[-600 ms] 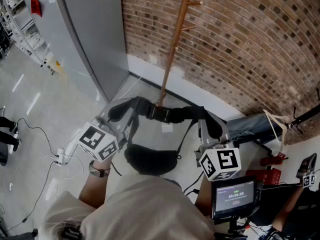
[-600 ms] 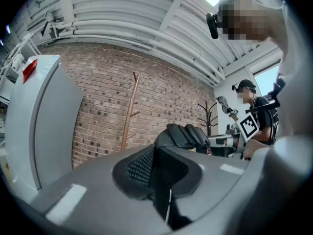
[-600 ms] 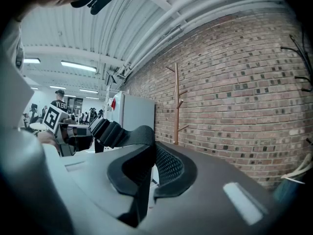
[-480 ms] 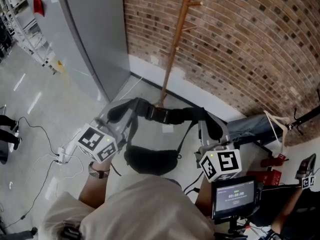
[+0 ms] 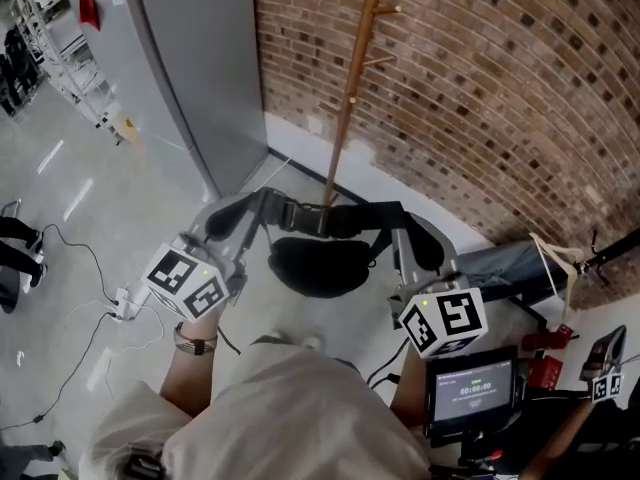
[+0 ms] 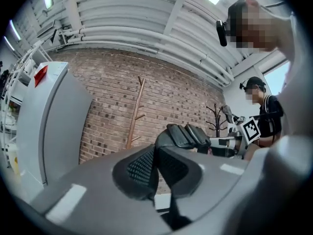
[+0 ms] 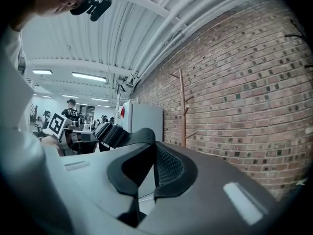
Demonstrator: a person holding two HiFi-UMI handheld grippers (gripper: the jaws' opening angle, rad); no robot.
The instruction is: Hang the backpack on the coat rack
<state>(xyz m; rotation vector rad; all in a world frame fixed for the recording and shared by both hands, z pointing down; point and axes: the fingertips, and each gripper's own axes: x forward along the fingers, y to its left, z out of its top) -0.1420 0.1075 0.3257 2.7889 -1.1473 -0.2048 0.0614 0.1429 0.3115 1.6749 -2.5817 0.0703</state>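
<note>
Nearest us, the left gripper point(image 5: 228, 218) has its jaws pinched fully together on one end of the strap point(image 5: 340, 220). The right gripper point(image 5: 412, 240) is closed the same way on the other end. The backpack point(image 5: 318, 266) hangs from the strap between them, clear of the floor.

Since half a second ago both grippers have gone forward and up. The backpack has risen with them and now sits just in front of the rack point(image 5: 345, 118), with the strap crossing the pole low down. We read this as the approach nearly done. The lift is still ahead, because the pegs point(image 5: 388, 10) look well above the strap.

Around us, a small screen point(image 5: 470, 393) sits just beside the right gripper's marker cube. Cables point(image 5: 115, 313) trail on the floor to the left. A grey cabinet point(image 5: 190, 68) stands near the rack on the left, and the brick wall point(image 5: 480, 88) is behind it. The left gripper view shows a dark second rack point(image 6: 215, 116) and a person point(image 6: 266, 116) well off to the side.

Nothing stands between the backpack and the pole. The lower pegs could snag the strap on the way up.
</note>
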